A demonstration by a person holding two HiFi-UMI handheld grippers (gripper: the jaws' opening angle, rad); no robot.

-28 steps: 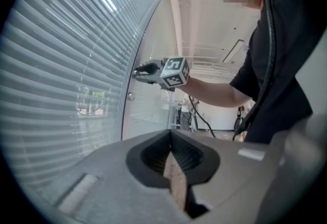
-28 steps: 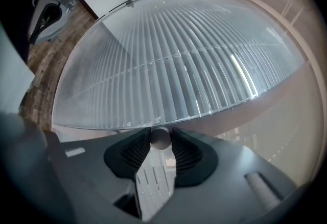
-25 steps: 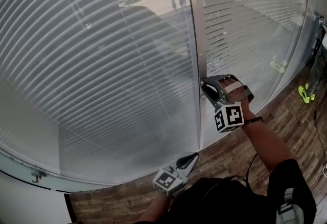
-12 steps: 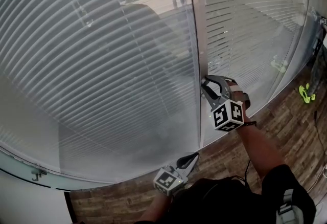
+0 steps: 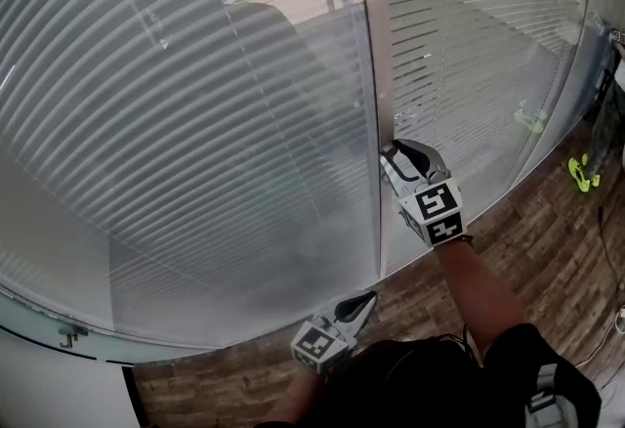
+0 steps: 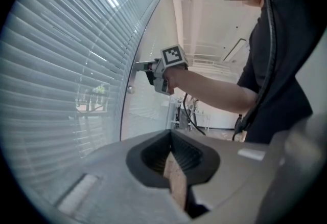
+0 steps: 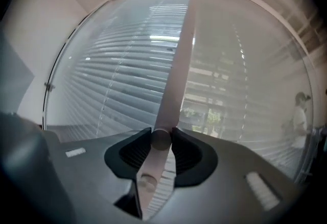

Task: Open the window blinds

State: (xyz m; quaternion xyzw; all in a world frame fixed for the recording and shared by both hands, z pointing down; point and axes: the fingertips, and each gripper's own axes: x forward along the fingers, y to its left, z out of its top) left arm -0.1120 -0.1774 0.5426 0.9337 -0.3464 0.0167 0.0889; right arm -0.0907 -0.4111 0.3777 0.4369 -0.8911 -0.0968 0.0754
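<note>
Horizontal white blinds (image 5: 186,133) hang behind curved glass, split by an upright pale mullion (image 5: 366,55). A small round metal knob (image 7: 161,139) sticks out of the mullion. My right gripper (image 5: 391,154) is held level against the mullion and is shut on this knob, whose pads (image 7: 134,152) press it from both sides; its marker cube faces up. From the left gripper view I see the right gripper (image 6: 141,66) at the mullion. My left gripper (image 5: 359,305) hangs low near the person's body, its jaws (image 6: 173,161) together with nothing between them.
A second small round knob (image 7: 148,182) sits on the mullion just below the gripped one. Wood-pattern floor (image 5: 547,240) runs along the window's foot. Bright green objects (image 5: 584,174) lie by the glass at right. A white sill with a bracket (image 5: 68,338) is at lower left.
My right gripper has rolled about its own axis on the knob, its marker cube swinging from the side to the top. More of the outside shows between the upper slats. The left gripper stayed put.
</note>
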